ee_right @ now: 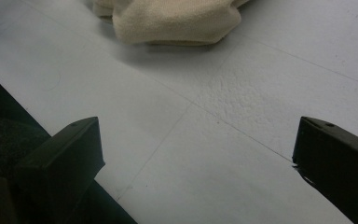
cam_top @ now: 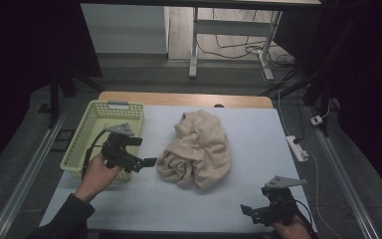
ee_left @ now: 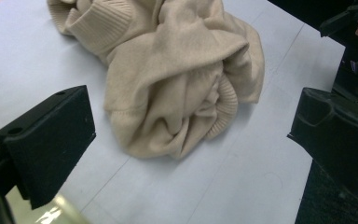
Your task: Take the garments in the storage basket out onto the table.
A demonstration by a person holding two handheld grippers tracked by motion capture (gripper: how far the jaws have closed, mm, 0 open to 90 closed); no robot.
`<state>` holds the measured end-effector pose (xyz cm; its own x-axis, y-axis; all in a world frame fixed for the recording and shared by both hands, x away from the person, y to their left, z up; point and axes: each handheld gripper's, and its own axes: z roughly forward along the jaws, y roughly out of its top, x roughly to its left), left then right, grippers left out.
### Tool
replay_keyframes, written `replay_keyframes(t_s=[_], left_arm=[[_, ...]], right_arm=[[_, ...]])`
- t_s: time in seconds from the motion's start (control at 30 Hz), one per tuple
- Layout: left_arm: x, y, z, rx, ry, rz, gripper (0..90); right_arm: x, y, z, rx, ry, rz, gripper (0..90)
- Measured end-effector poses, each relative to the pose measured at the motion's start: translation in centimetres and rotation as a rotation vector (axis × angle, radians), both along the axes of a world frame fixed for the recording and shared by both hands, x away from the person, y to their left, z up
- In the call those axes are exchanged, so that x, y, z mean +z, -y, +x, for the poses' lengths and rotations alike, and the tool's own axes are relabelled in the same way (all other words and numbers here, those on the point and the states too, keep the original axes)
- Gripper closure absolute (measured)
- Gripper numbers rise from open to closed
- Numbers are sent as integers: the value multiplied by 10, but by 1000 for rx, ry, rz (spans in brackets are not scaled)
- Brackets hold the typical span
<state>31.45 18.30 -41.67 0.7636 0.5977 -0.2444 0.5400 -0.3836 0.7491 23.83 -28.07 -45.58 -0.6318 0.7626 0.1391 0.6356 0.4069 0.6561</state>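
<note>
A crumpled beige knit sweater (cam_top: pixel 198 149) lies in the middle of the pale blue table cover (cam_top: pixel 258 149). My left gripper (cam_top: pixel 143 152) is held just left of it, over the basket's near right corner, pointing at the sweater. In the left gripper view the sweater (ee_left: pixel 177 79) lies ahead between wide-apart jaws; my left gripper (ee_left: pixel 191 126) is open and holds nothing. My right gripper (cam_top: pixel 256 205) is near the table's front right edge, well short of the sweater. In the right gripper view it (ee_right: pixel 196 154) is open over bare cover, with the sweater's hem (ee_right: pixel 172 21) far ahead.
A pale green plastic basket (cam_top: pixel 90 128) stands at the table's left side. The wooden table edge (cam_top: pixel 179 98) runs along the back. A white power strip (cam_top: pixel 297 148) with its cable lies on the floor to the right. Metal rails flank the table.
</note>
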Motion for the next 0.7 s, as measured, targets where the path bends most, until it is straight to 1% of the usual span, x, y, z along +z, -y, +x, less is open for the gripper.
replay_keyframes(t_s=[0.37,0.5,0.7], left_arm=[[-6,-18,-19,36,4,-17,0],[-9,-26,-26,51,0,-24,0],[-13,-35,-37,71,-2,-24,0]], right_arm=[[0,0,0,0,2,-1,13],[0,0,0,0,2,-1,13],[0,0,0,1,3,-2,13]])
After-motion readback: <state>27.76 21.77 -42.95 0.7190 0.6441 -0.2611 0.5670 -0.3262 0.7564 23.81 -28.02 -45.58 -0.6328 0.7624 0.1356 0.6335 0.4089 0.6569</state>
